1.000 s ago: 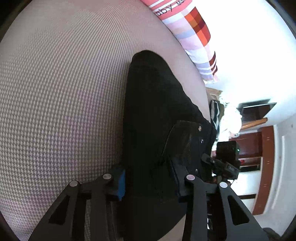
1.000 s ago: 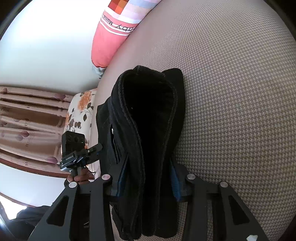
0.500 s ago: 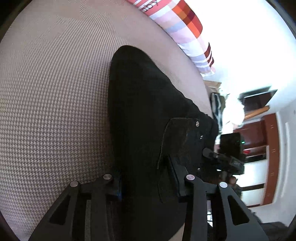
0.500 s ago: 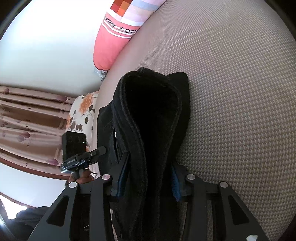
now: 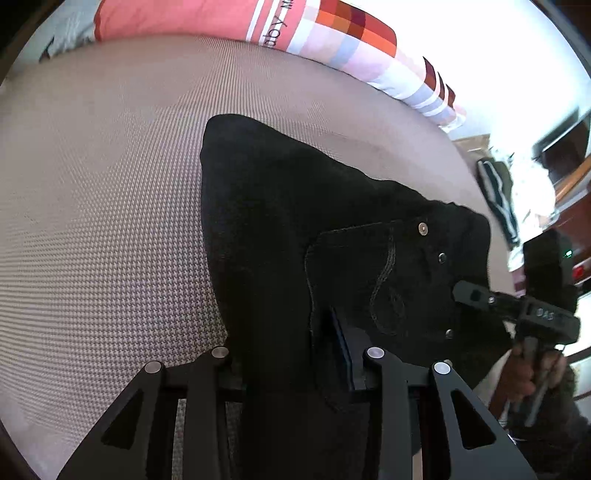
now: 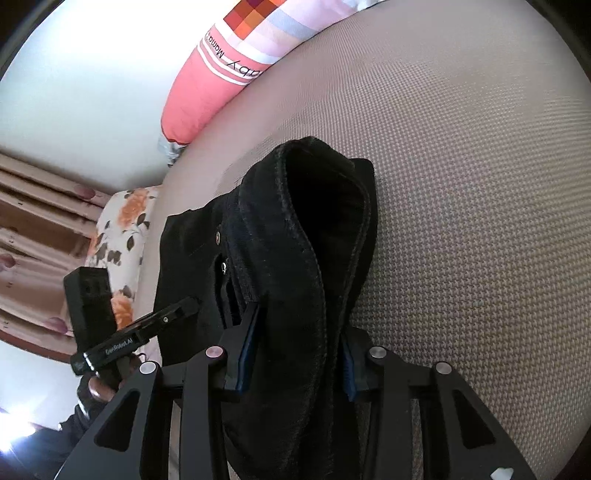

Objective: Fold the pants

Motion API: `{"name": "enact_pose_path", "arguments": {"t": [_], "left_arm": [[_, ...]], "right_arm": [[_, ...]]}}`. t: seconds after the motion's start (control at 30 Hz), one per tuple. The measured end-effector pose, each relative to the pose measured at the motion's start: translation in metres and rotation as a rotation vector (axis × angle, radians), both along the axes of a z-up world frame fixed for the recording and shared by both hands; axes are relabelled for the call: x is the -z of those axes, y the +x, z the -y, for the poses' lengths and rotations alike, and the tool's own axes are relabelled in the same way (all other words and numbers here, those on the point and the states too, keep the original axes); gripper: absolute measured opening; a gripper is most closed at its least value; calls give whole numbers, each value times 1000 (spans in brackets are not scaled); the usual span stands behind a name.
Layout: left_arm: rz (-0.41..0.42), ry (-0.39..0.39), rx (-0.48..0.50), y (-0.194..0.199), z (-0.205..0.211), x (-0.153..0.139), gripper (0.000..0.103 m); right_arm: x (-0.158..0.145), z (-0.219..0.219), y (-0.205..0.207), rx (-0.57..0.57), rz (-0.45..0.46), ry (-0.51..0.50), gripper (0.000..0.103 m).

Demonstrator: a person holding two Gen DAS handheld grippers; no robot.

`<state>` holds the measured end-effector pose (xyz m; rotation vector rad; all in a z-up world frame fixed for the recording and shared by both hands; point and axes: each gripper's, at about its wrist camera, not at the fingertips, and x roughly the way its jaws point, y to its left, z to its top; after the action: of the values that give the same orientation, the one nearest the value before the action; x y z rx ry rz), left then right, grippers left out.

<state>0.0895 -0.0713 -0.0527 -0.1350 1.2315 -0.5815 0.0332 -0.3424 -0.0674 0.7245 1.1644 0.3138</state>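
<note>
Folded black pants lie on the houndstooth bed cover, back pocket and rivets facing up. My left gripper has its jaws closing on the near edge of the pants, cloth filling the gap between the pads. My right gripper is shut on the thick folded end of the pants, both blue pads pressed into it. That end is raised off the cover. Each gripper shows in the other's view, held by a hand: the right one and the left one.
A pink and checked pillow lies along the far edge of the bed, also seen in the right view as the pillow. A floral cushion and curtains are at left. Dark wood furniture stands beyond the bed.
The left view has rolled and swung, so the pillow now spans the top and the pants fan out to the right. The right gripper has risen slightly with its fold.
</note>
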Motion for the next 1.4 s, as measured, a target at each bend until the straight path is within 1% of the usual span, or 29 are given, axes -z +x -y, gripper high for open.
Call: {"name": "enact_pose_path", "arguments": {"t": [0.07, 0.17, 0.3, 0.43, 0.57, 0.67, 0.87, 1.07, 1.23, 1.4], "left_arm": [[14, 18, -3, -2, 0, -1, 35], [35, 32, -8, -5, -1, -5, 29], [55, 28, -10, -10, -2, -15, 20], [74, 47, -5, -19, -2, -22, 18], [72, 23, -9, -26, -9, -29, 17], [74, 5, -12, -29, -16, -36, 16], [98, 4, -41, -22, -32, -48, 16], [129, 19, -67, 10, -40, -56, 16], [170, 37, -90, 50, -43, -63, 16], [187, 27, -106, 94, -45, -64, 16]], "right_arm": [[-4, -4, -1, 6, 6, -28, 34], [-13, -7, -2, 17, 16, -54, 28], [-27, -12, -4, 15, 29, -75, 25], [-39, -24, -9, 4, 47, -90, 23], [-47, -34, -14, 9, 58, -88, 22], [-49, -40, -15, 11, 51, -64, 22], [-57, -59, 0, -32, 66, -40, 21], [-58, -69, 41, -50, 82, -22, 21], [-61, -73, 89, -62, 103, -6, 21], [-59, -72, 132, -70, 117, 6, 21]]}}
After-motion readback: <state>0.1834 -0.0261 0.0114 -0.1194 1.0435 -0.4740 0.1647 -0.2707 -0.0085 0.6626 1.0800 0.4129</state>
